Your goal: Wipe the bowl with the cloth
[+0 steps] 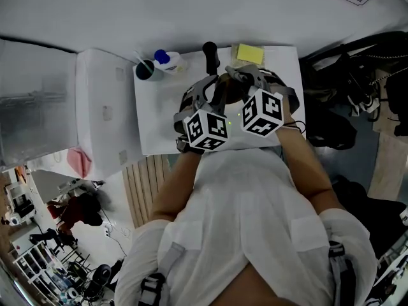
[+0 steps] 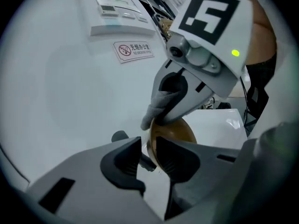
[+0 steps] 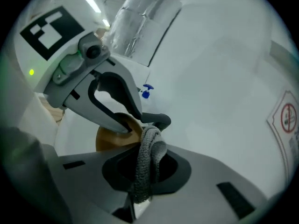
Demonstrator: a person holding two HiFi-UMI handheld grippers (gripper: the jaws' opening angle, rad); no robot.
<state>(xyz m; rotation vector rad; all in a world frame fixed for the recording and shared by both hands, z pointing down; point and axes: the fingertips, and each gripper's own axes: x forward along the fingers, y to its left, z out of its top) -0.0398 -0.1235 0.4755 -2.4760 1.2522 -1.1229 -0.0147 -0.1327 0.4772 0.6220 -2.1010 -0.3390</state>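
Observation:
A brown bowl point(image 2: 172, 130) is held up on edge above the white table point(image 1: 158, 123). Its rim stands between the jaws of my left gripper point(image 2: 148, 154); a thin gap shows beside the rim, so the pads do not clamp it. My right gripper point(image 3: 145, 171) is shut on a folded grey cloth point(image 3: 149, 158). In the left gripper view the cloth point(image 2: 160, 102) presses on the bowl's upper rim. In the right gripper view the bowl point(image 3: 108, 138) shows behind the left gripper's fingers point(image 3: 122, 120). In the head view both marker cubes sit close together and hide the bowl.
At the table's far edge stand a dark cup point(image 1: 147, 70), a blue-capped bottle point(image 1: 167, 58), a black handle point(image 1: 210, 53) and a yellow sponge point(image 1: 250, 53). A white cabinet point(image 1: 105, 113) stands left of the table, dark bags point(image 1: 331, 126) to the right.

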